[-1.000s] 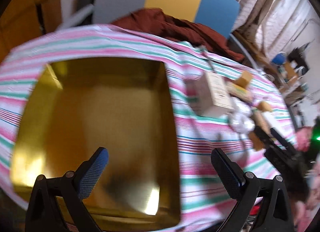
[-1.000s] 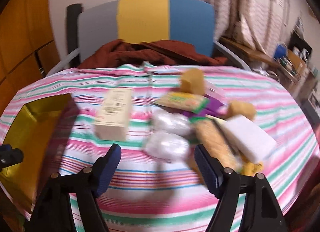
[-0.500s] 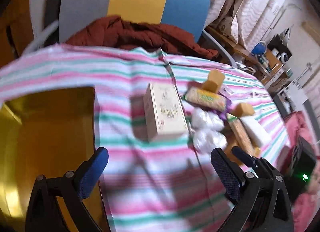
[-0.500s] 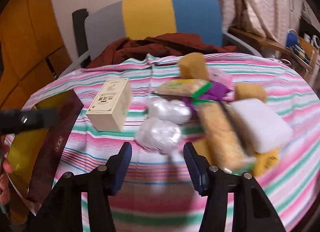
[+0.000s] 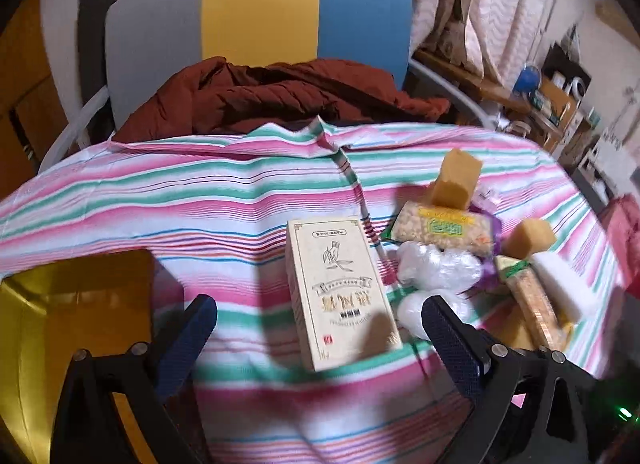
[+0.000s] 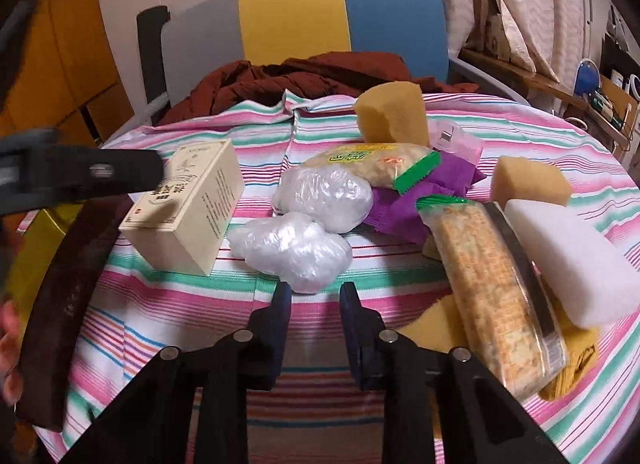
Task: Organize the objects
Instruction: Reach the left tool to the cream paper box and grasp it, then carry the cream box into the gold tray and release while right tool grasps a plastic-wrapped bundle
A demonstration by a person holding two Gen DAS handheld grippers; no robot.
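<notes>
While nearly everything waits on the striped cloth (image 5: 240, 199), my left tongs (image 5: 320, 328) stand spread around the cream box (image 5: 340, 288), not touching it. My right tongs (image 6: 312, 296) are pressed nearly together, empty, just short of the clear plastic bundle (image 6: 292, 248). As far as I see, the gold tray (image 5: 60, 324) holds nothing; snacks and sponges remain.

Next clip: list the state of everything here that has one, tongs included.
Left tongs: open wide, over the cream box.
Right tongs: shut, tips at the near edge of the plastic bundle; whether they pinch it is unclear.
Cream box: closed, lying flat.
Gold tin: lid off, visible part empty.
Long cracker pack: lying flat, looks sealed.
</notes>
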